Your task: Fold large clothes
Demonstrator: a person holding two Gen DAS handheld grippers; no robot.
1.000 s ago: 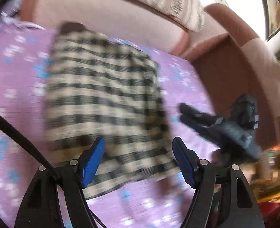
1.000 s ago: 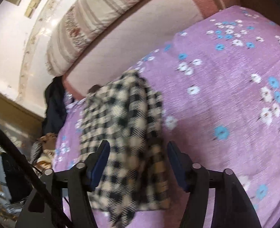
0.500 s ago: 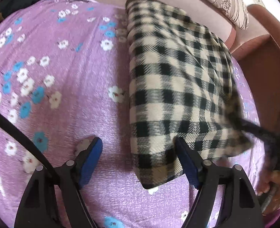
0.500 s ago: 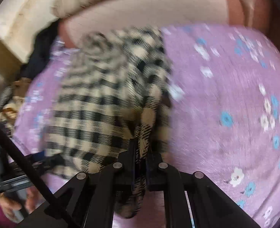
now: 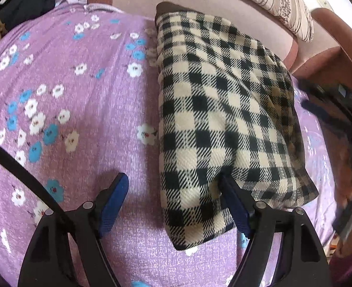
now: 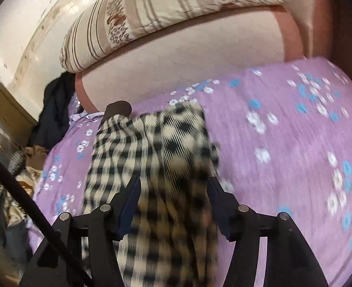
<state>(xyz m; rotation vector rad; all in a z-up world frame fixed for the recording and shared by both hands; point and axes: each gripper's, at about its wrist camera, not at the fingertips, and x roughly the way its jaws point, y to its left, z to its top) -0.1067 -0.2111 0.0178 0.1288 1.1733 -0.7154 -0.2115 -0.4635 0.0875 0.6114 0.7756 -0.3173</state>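
Observation:
A black-and-cream checked garment (image 5: pixel 223 110) lies folded into a long thick stack on the purple flowered sheet (image 5: pixel 63 100). My left gripper (image 5: pixel 172 179) is open low over its near left corner. Its right finger (image 5: pixel 233 198) dents the cloth and its left finger (image 5: pixel 113 196) hangs over bare sheet. In the right wrist view the same garment (image 6: pixel 152 157) is blurred. My right gripper (image 6: pixel 174 181) straddles its near end, and its jaws are opening with the fabric loose between them. The right gripper (image 5: pixel 338 100) and a hand (image 5: pixel 350 184) show blurred at the left wrist view's right edge.
A pink padded sofa back (image 6: pixel 188 55) runs along the far side, with a striped pillow (image 6: pixel 152 12) on top. Dark clothes (image 6: pixel 54 110) are heaped at the far left corner. More clutter lies beyond the sheet's left edge (image 6: pixel 20 172). Bare sheet spreads to the garment's right (image 6: pixel 295 143).
The right gripper closed on the garment's near edge half a second ago and has since let go, jaws apart. The left gripper sank onto the garment's near left corner, still open.

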